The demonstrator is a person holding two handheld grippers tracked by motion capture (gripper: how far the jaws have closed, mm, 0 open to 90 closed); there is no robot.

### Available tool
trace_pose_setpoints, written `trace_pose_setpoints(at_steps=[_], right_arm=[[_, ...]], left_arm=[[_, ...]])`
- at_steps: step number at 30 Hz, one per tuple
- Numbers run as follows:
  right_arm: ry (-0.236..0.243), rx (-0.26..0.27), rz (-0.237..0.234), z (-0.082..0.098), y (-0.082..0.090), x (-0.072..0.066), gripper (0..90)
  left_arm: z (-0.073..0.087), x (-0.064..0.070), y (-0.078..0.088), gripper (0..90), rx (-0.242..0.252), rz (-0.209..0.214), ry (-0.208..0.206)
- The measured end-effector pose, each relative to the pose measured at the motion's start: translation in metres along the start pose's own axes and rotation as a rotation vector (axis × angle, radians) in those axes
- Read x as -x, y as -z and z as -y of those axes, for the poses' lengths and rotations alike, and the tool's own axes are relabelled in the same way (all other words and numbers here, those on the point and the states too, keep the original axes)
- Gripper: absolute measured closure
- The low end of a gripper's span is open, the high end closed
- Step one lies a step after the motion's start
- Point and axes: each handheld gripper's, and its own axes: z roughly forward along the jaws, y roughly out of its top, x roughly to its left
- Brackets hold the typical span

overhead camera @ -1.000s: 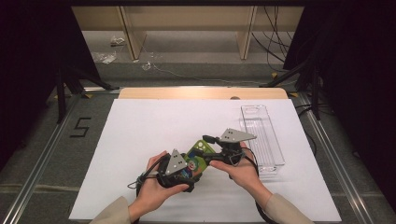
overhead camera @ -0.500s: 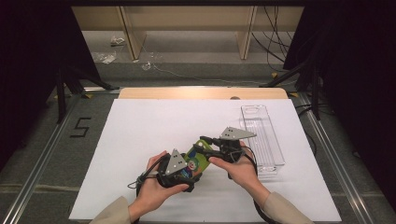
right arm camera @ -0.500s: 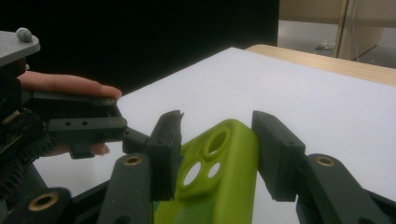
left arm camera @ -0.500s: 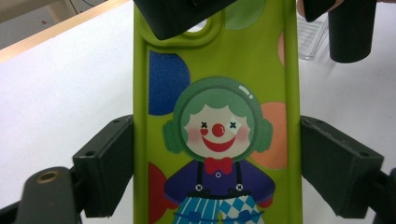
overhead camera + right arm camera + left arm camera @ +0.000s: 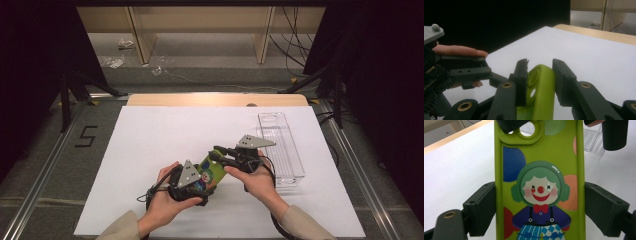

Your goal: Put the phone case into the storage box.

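Between the jaws of the left gripper [image 5: 540,202] sits a lime-green phone case [image 5: 540,170], clamped by its two long edges: in the left gripper view one black pad presses the case's left rim and the other its right rim, about halfway along its length, so this gripper is plainly grasping the case. The printed back of the case faces that camera (a clown with a green helmet, red nose and bow tie, among coloured circles), and its camera cut-out end points away from the jaws, out beyond their tips. There the right gripper [image 5: 539,75] meets it: in the right gripper view the cut-out end of the case stands on edge between its two jaws, which have just been closing on it; the near pad lies against the case's face, while the other shows a thin gap at its tip, so whether the grip is fully tight cannot be told. Just past those jaws is the left hand [image 5: 167,197] with a fingertip showing. In the high view both grippers hold the case low over the white table sheet [image 5: 150,145], and a clear plastic tray [image 5: 282,145] lies close beside the right hand [image 5: 257,182].
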Motion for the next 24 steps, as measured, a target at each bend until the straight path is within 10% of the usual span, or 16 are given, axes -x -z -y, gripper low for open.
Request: trace_pose_setpoints(at_steps=[24], right_arm=[[0.007, 0.038, -0.034, -0.013, 0.007, -0.014, 76.2]], left_arm=[[0.0, 0.001, 0.0, 15.2, 0.04, -0.014, -0.049]])
